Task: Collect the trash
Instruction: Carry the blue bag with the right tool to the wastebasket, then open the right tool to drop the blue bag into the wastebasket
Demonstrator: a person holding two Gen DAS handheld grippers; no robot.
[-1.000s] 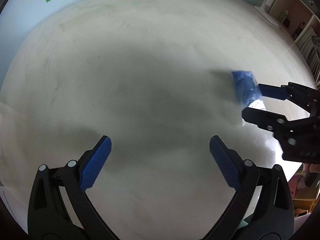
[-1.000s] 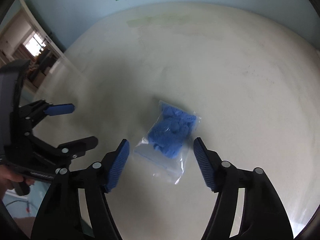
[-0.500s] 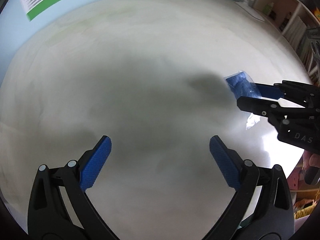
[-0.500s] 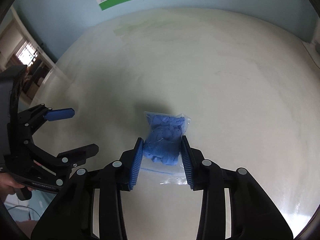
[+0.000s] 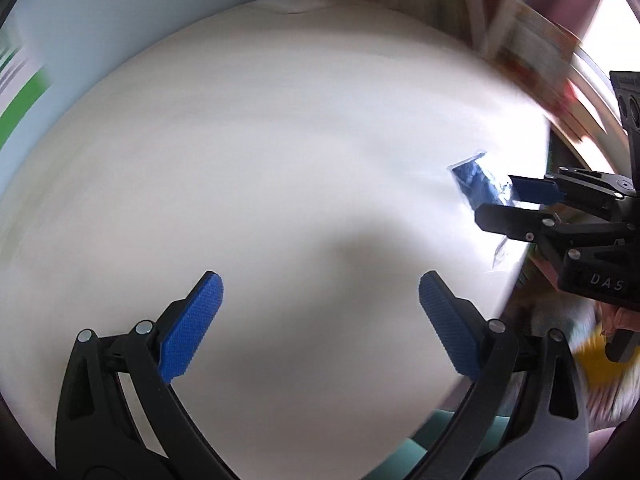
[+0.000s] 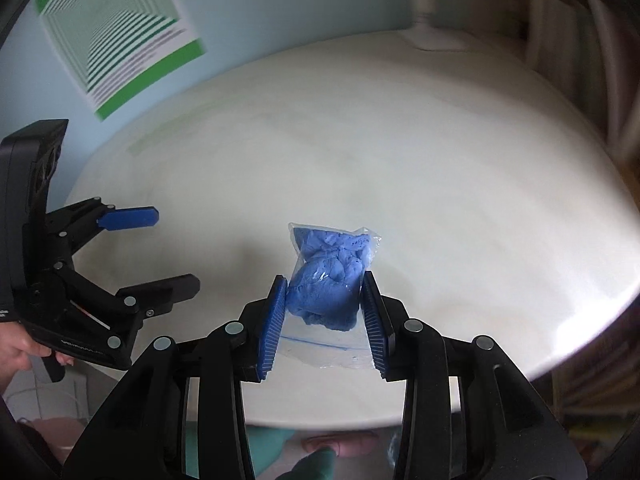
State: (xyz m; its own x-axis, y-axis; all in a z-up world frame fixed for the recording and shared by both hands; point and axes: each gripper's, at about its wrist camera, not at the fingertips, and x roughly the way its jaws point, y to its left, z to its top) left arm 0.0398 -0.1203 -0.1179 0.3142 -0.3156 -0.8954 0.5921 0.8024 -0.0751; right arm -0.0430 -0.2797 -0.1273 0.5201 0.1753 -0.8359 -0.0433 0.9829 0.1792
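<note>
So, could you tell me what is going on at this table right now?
A person is collecting trash with two hand-held grippers. The right gripper is clamped on a clear plastic zip bag stuffed with crumpled blue material, held just above the round white table. The left gripper is open and holds nothing. Both views are blurred by motion.

surface: round white table [image 6: 440, 168] | on it: white lamp base [image 6: 438, 42]
</note>
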